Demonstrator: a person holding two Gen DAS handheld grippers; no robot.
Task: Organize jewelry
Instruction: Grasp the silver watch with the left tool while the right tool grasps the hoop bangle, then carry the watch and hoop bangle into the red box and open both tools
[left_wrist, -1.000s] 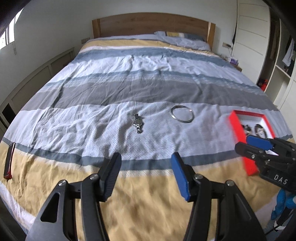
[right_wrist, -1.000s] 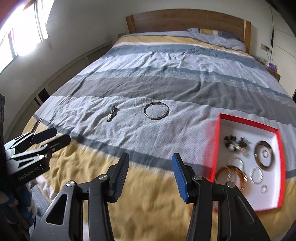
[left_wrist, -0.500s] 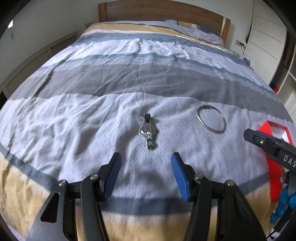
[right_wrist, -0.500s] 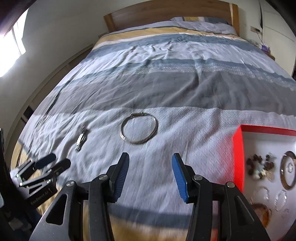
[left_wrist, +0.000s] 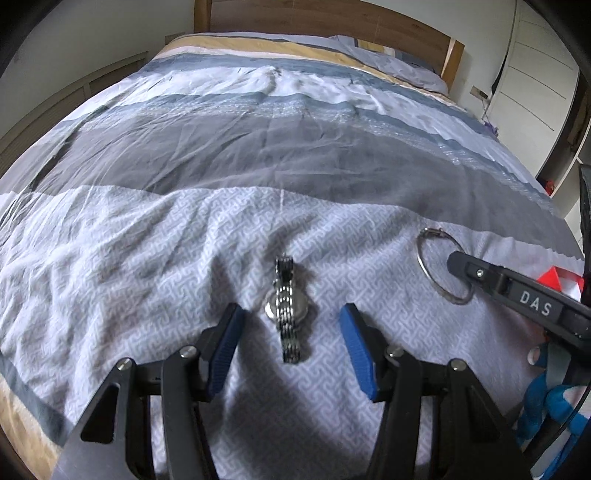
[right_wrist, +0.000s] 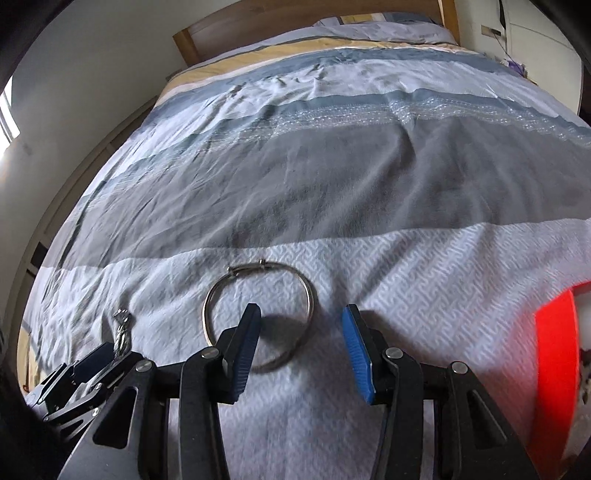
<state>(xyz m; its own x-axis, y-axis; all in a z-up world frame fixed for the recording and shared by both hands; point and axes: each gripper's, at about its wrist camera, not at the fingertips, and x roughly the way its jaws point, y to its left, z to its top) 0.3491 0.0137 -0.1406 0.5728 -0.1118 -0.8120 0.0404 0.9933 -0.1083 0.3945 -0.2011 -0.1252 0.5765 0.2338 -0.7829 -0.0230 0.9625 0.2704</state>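
Observation:
A silver watch (left_wrist: 286, 308) lies on the striped bedspread, straight between the open fingers of my left gripper (left_wrist: 291, 332), which is low over it. A silver bangle (right_wrist: 258, 314) lies to its right on the bed; it also shows in the left wrist view (left_wrist: 439, 269). My right gripper (right_wrist: 301, 341) is open and low over the bangle, its left finger (right_wrist: 245, 343) inside the ring and its right finger outside. The red jewelry box (right_wrist: 557, 373) sits at the right; its contents are mostly hidden. The watch (right_wrist: 122, 332) shows partly behind the left gripper.
The bed (left_wrist: 295, 147) stretches away to a wooden headboard (left_wrist: 332, 18) with pillows. A white wardrobe (left_wrist: 535, 92) stands at the right and a wall at the left.
Both grippers have moved forward and down toward the bed. The watch now sits between the left fingers, and the bangle sits under the right fingers. Both stay open.

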